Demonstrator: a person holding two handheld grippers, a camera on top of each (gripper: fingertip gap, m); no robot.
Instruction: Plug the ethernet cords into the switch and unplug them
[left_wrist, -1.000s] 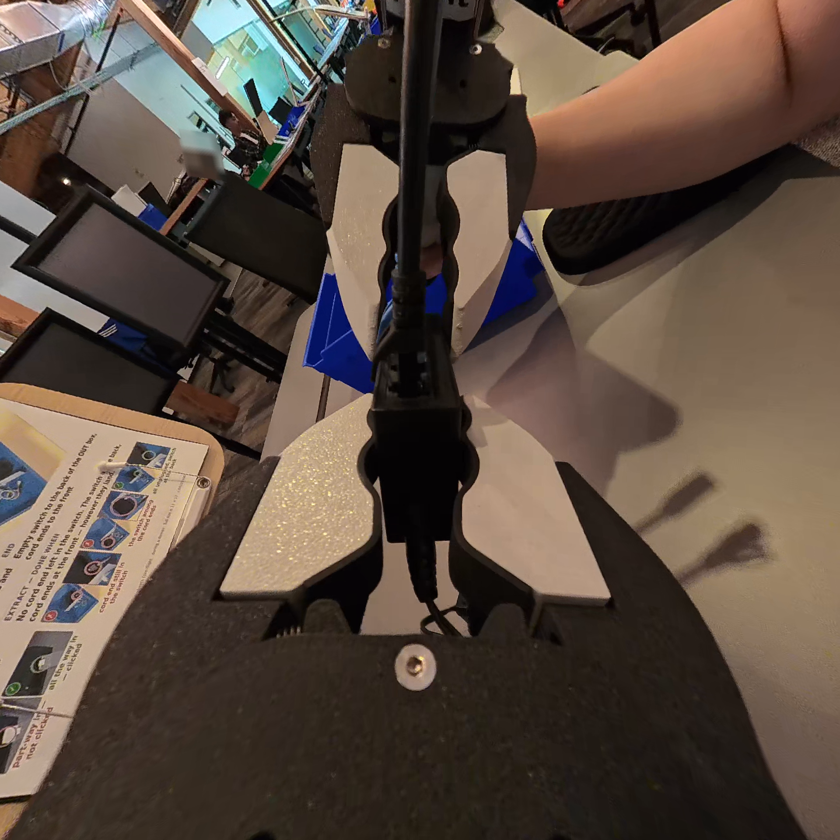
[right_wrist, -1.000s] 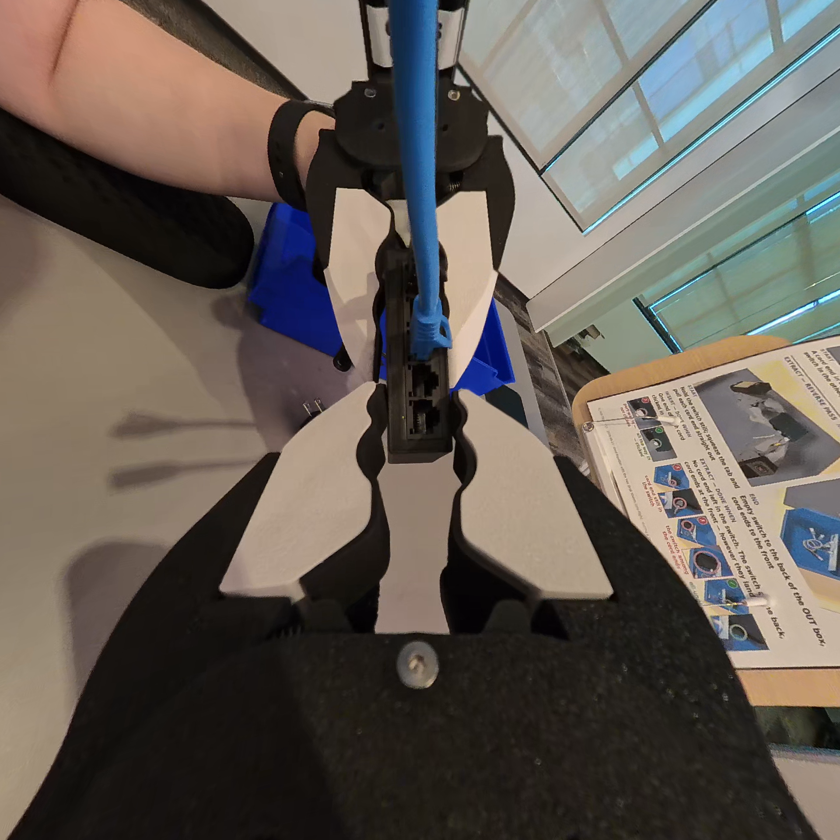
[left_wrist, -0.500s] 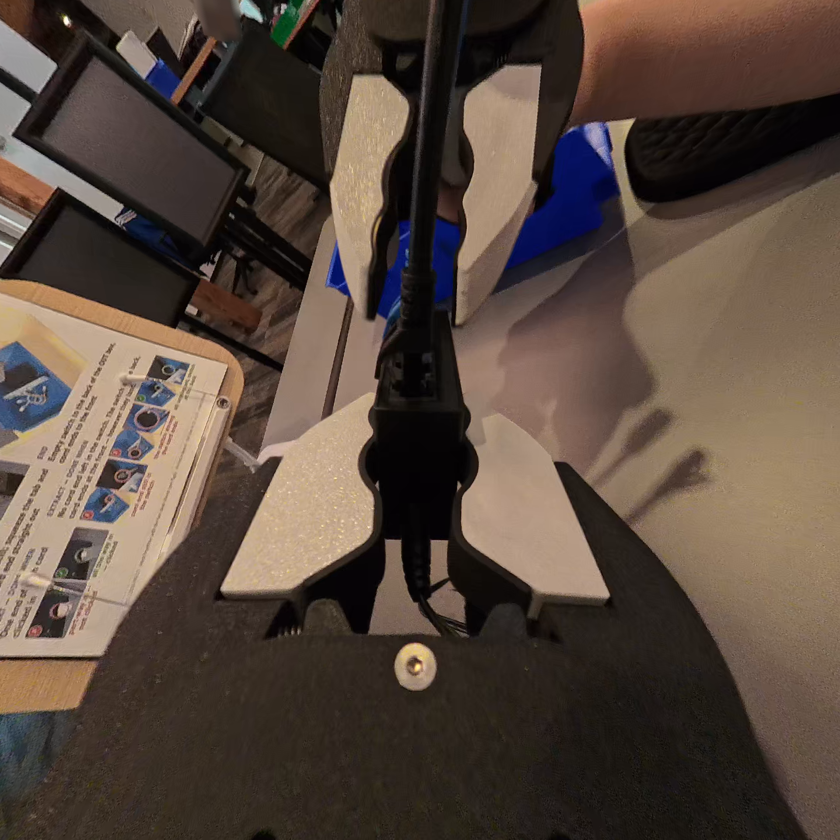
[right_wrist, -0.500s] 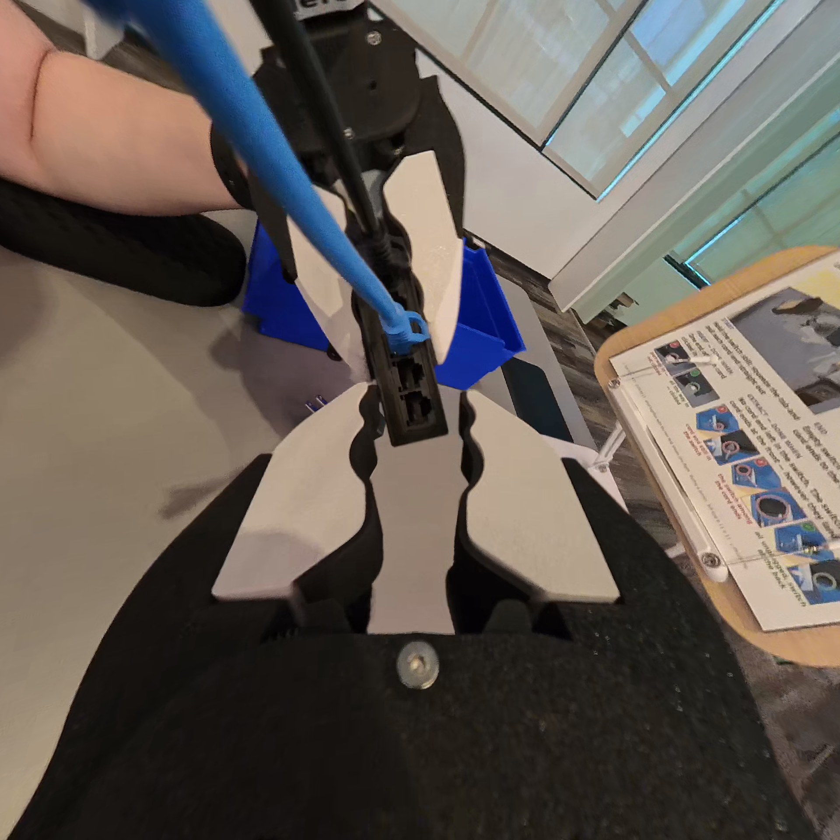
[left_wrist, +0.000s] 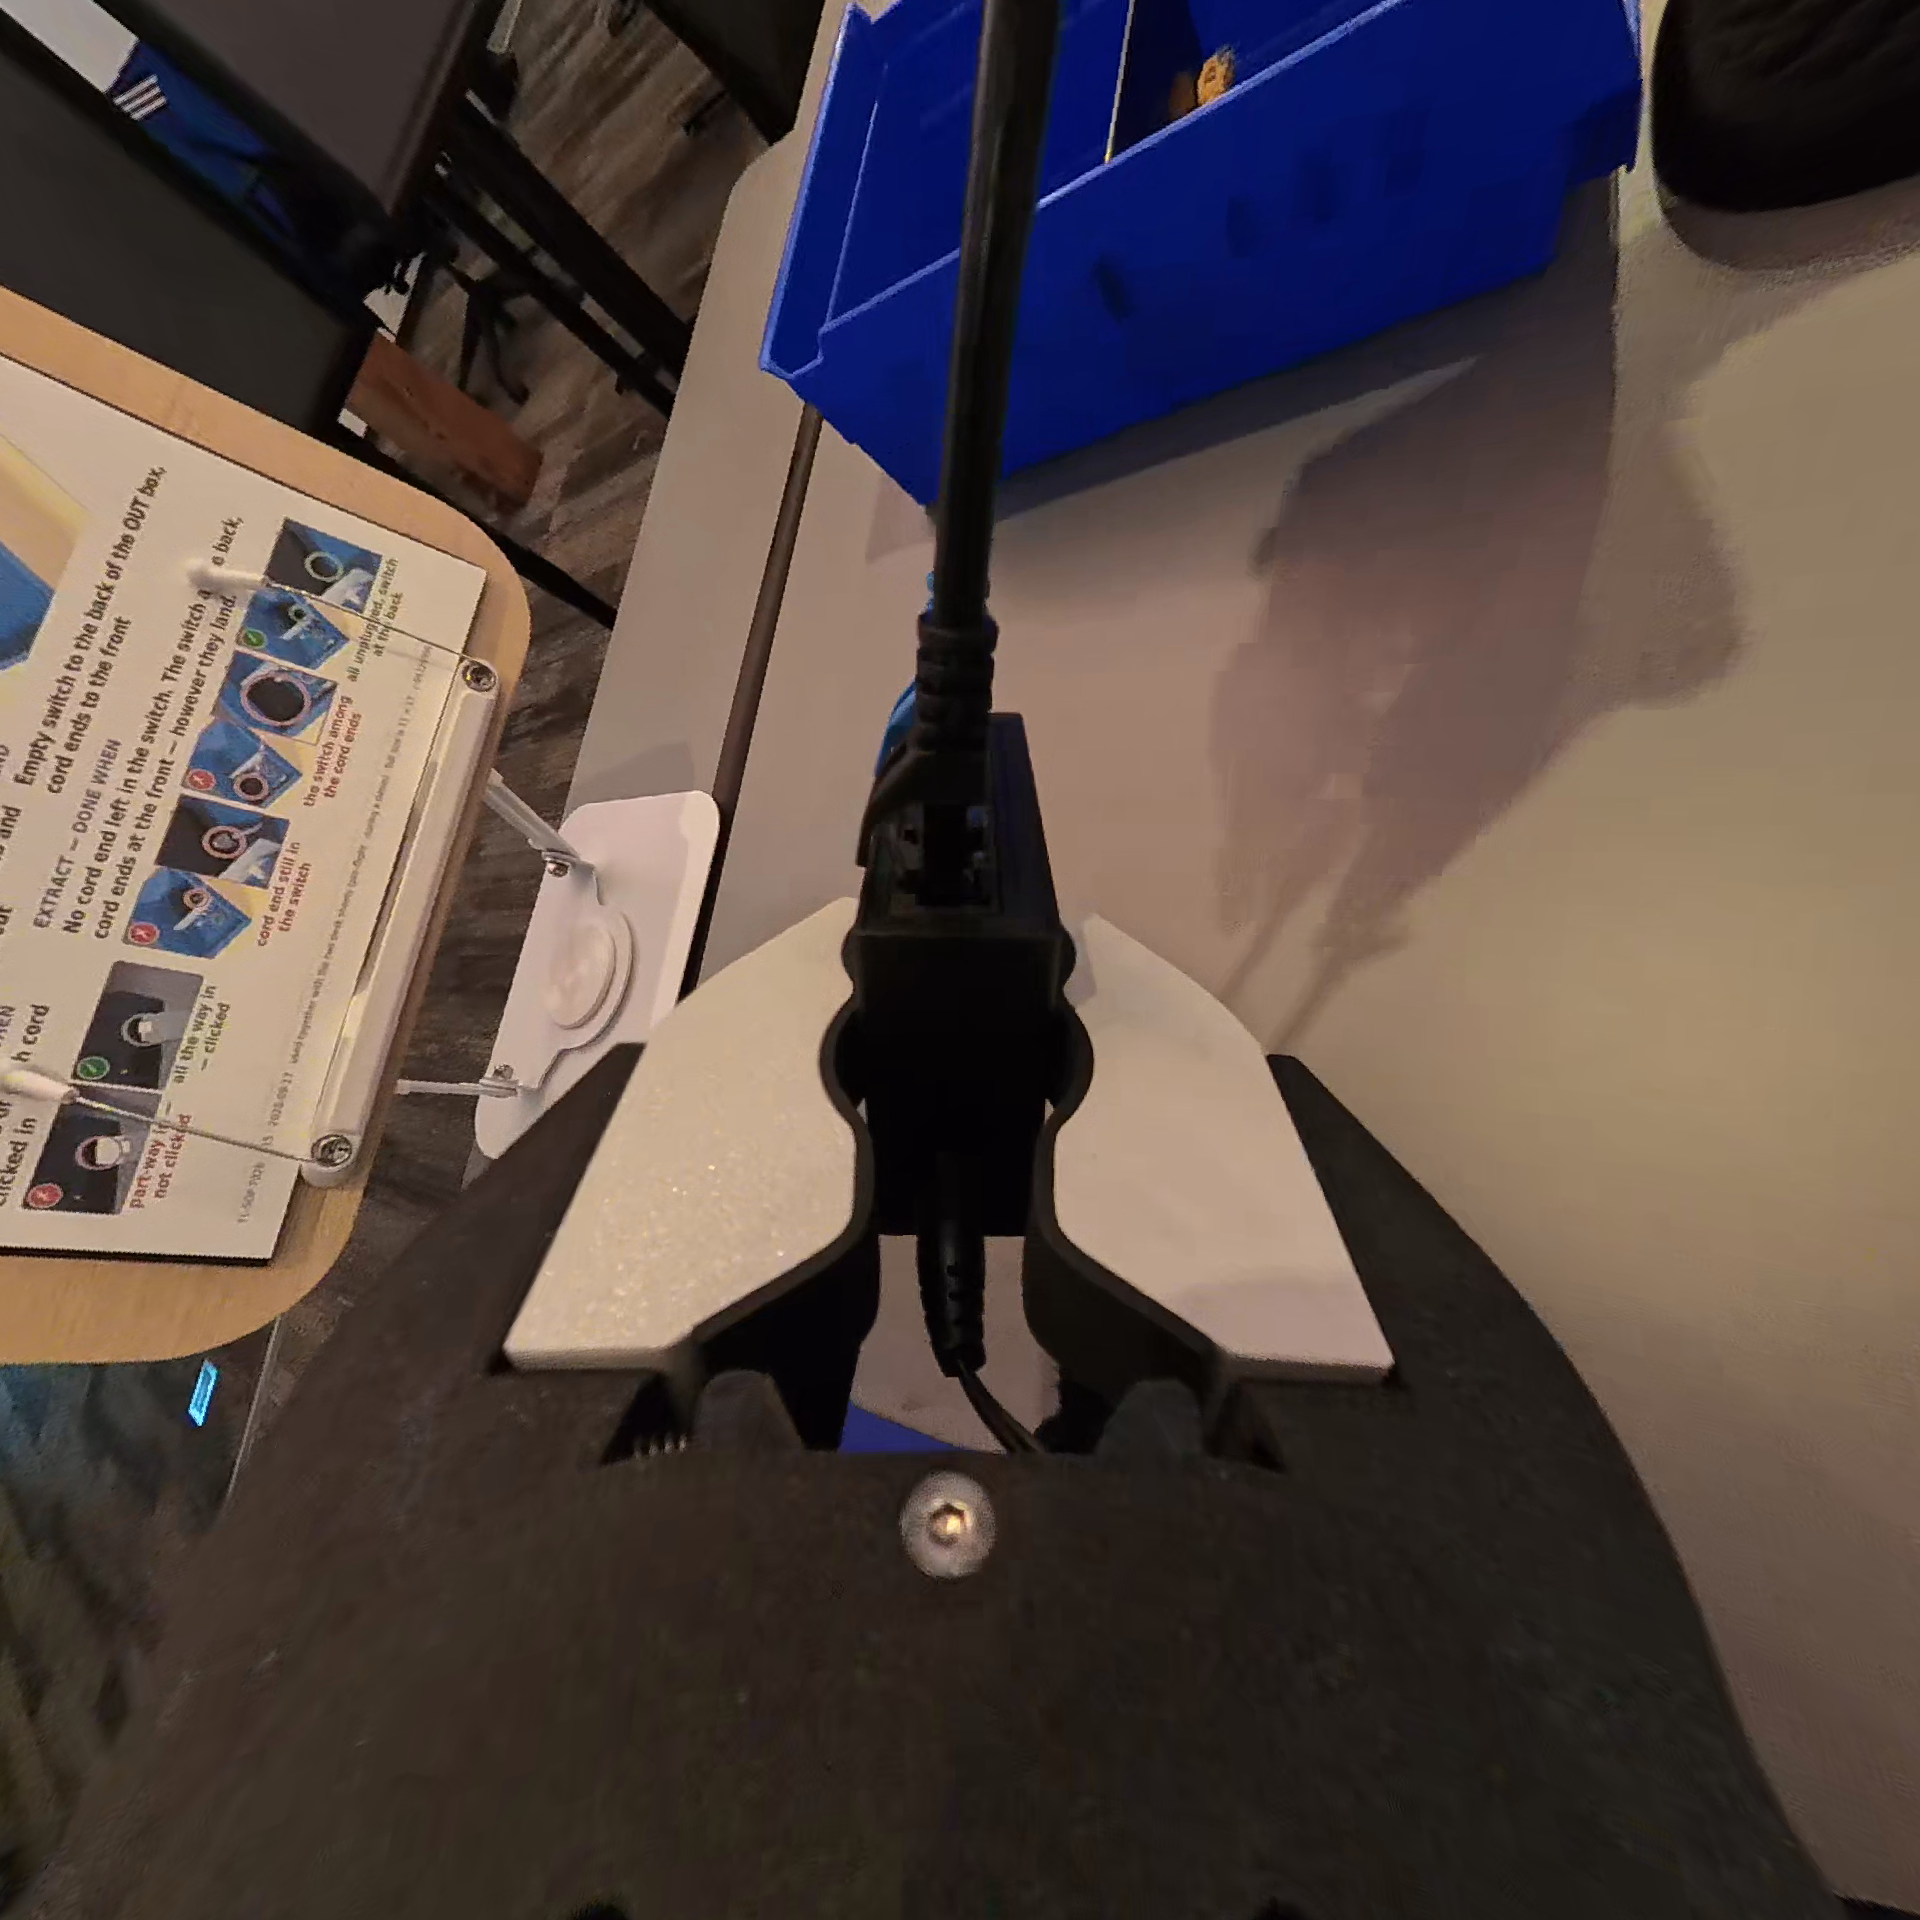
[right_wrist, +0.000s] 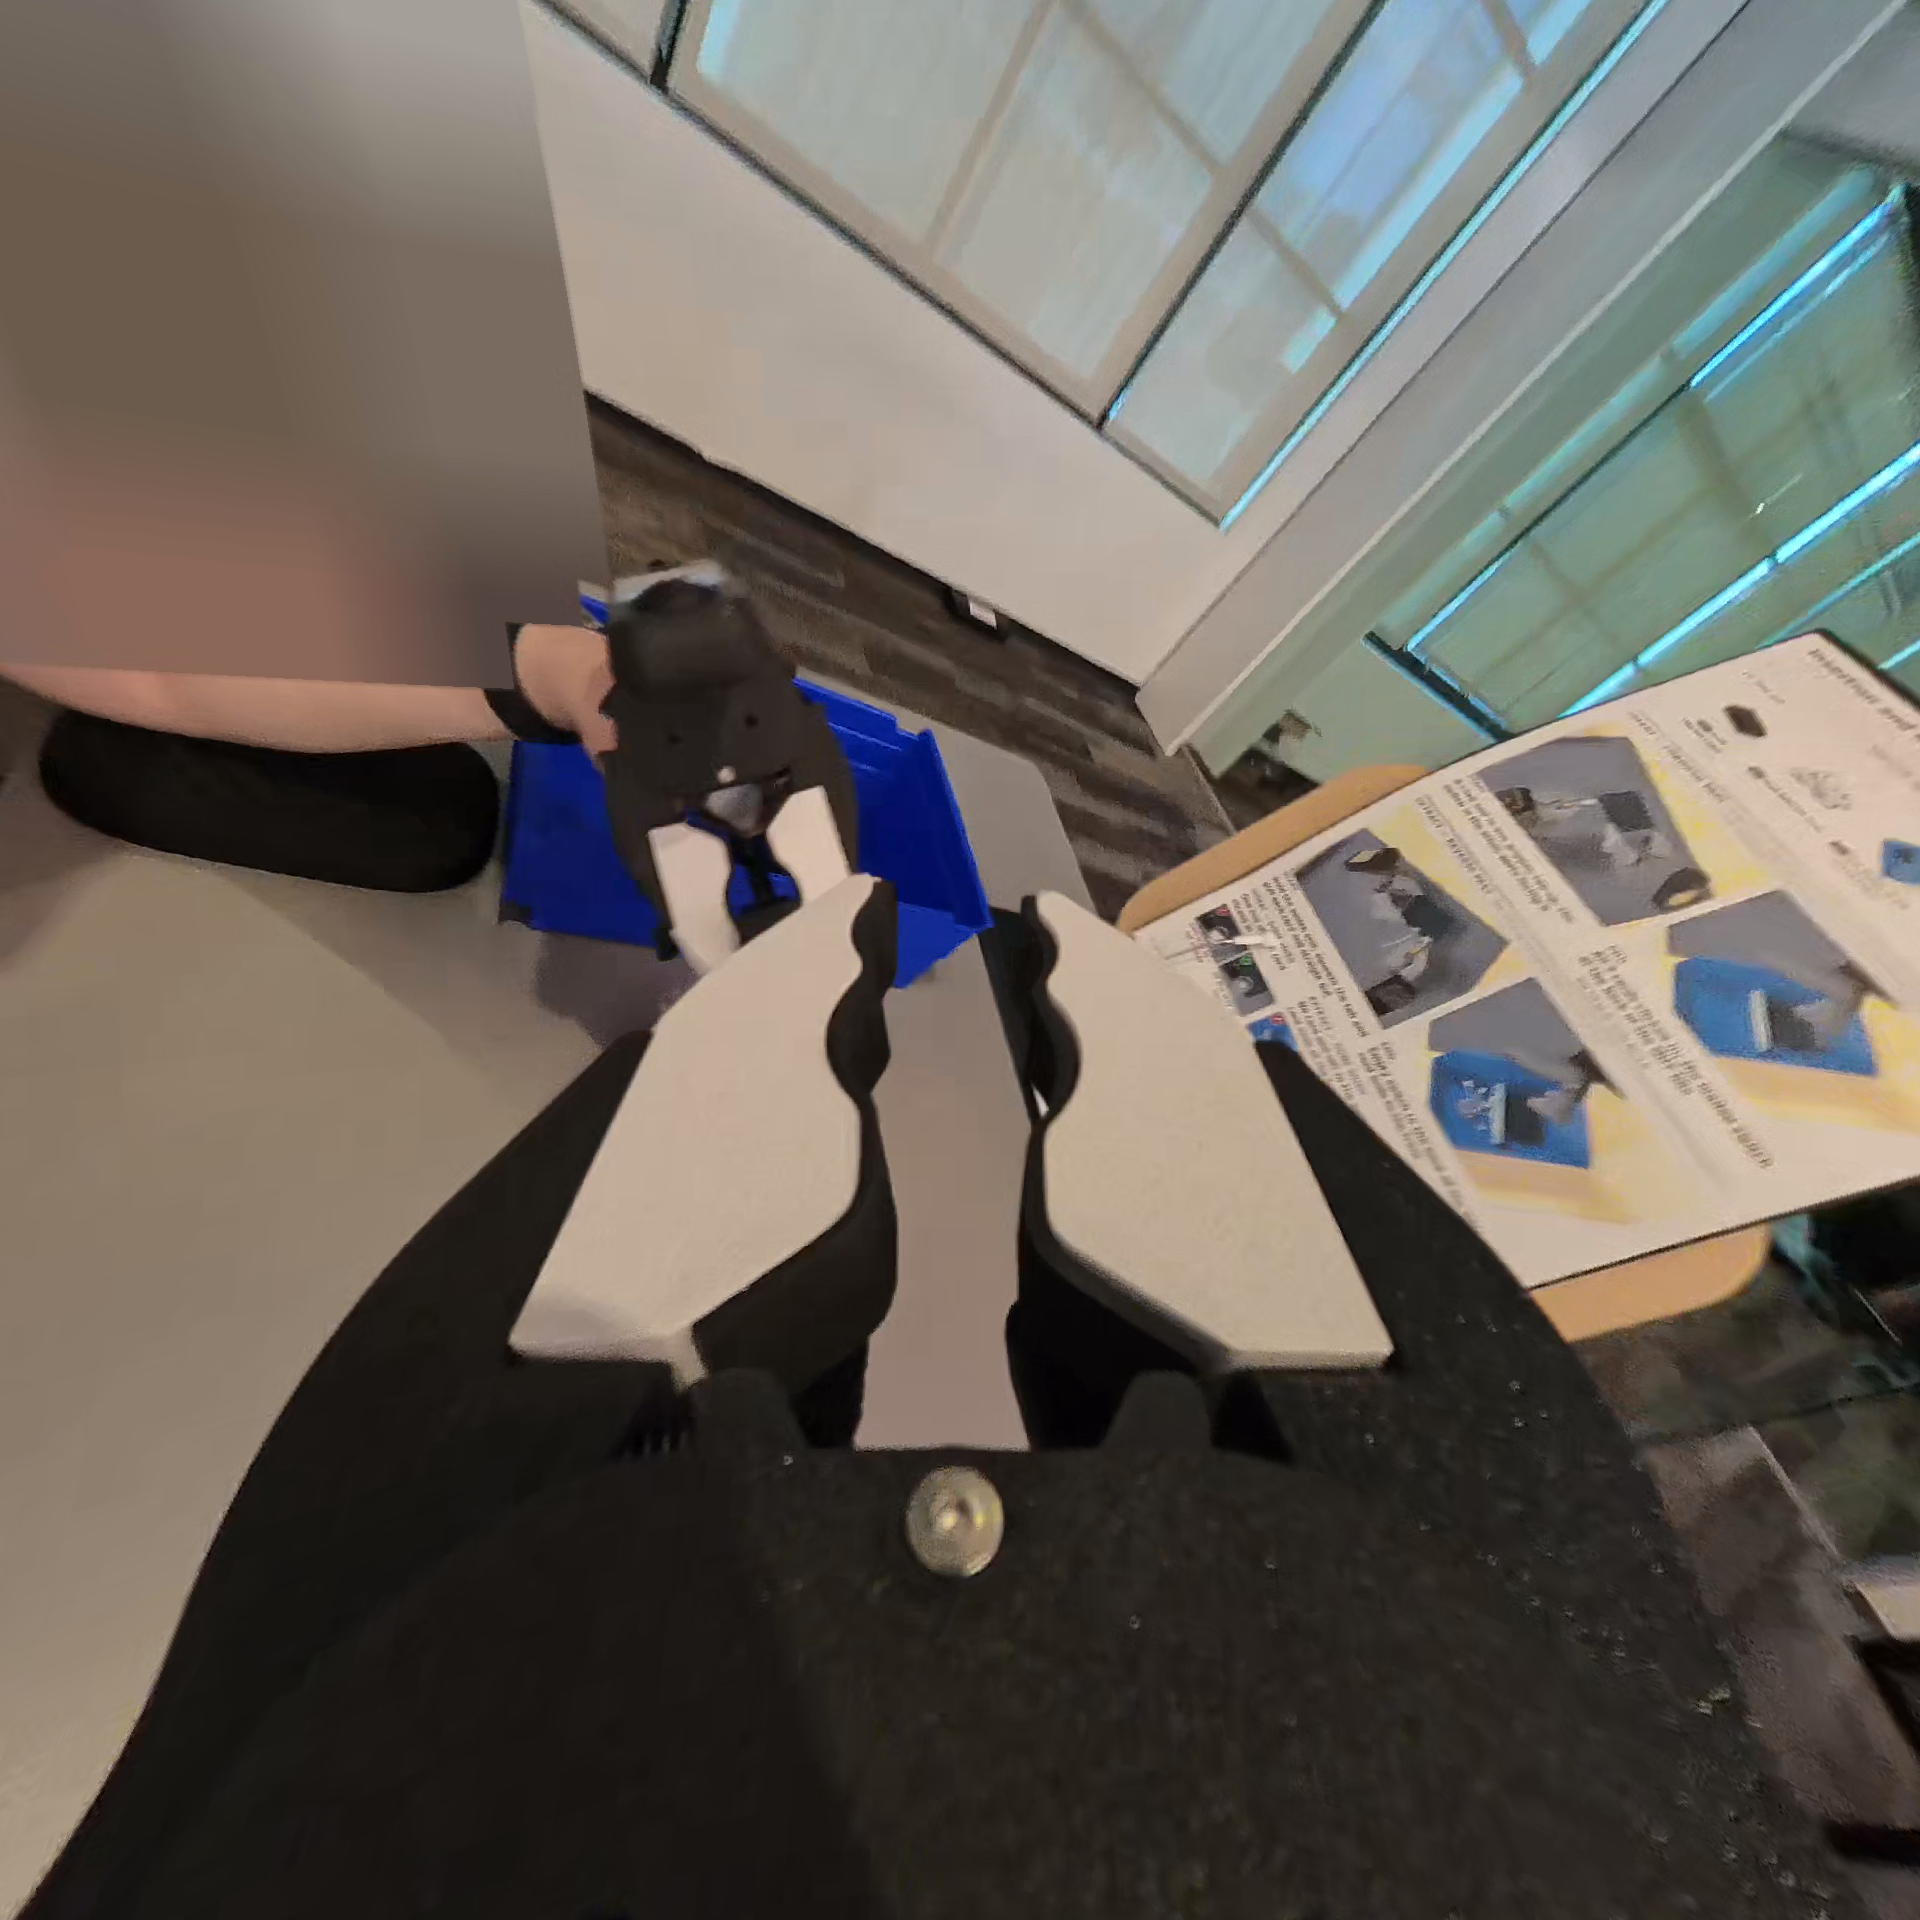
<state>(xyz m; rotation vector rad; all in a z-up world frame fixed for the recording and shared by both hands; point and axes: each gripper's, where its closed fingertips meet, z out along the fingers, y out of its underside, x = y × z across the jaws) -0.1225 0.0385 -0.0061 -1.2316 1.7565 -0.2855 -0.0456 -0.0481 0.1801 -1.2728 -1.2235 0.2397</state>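
Observation:
In the left wrist view my left gripper (left_wrist: 961, 920) is shut on the black switch (left_wrist: 956, 1039), pads pressed on both its sides. A black cord (left_wrist: 977, 416) is plugged into the switch's top face and runs up out of frame. A blue plug (left_wrist: 891, 722) shows just behind it. In the right wrist view my right gripper (right_wrist: 956, 894) is open with nothing between its fingers, and it stands well back from the switch. That view also shows the left gripper (right_wrist: 727, 831), far off and holding the switch (right_wrist: 758, 873) in front of the blue bin (right_wrist: 914, 831).
The blue bin (left_wrist: 1247, 229) stands on the grey table (left_wrist: 1455, 831) just beyond the switch. An instruction sheet (left_wrist: 208, 831) on a wooden side board lies left of the table edge; it also shows in the right wrist view (right_wrist: 1558, 987). A person's forearm (right_wrist: 312, 707) reaches in from the left. My right fingertips sit around 20 centimetres from my left ones.
My right gripper has let go near the switch's cords and pulled far back from it. My left gripper has kept its hold on the switch and moved it towards the blue bin.

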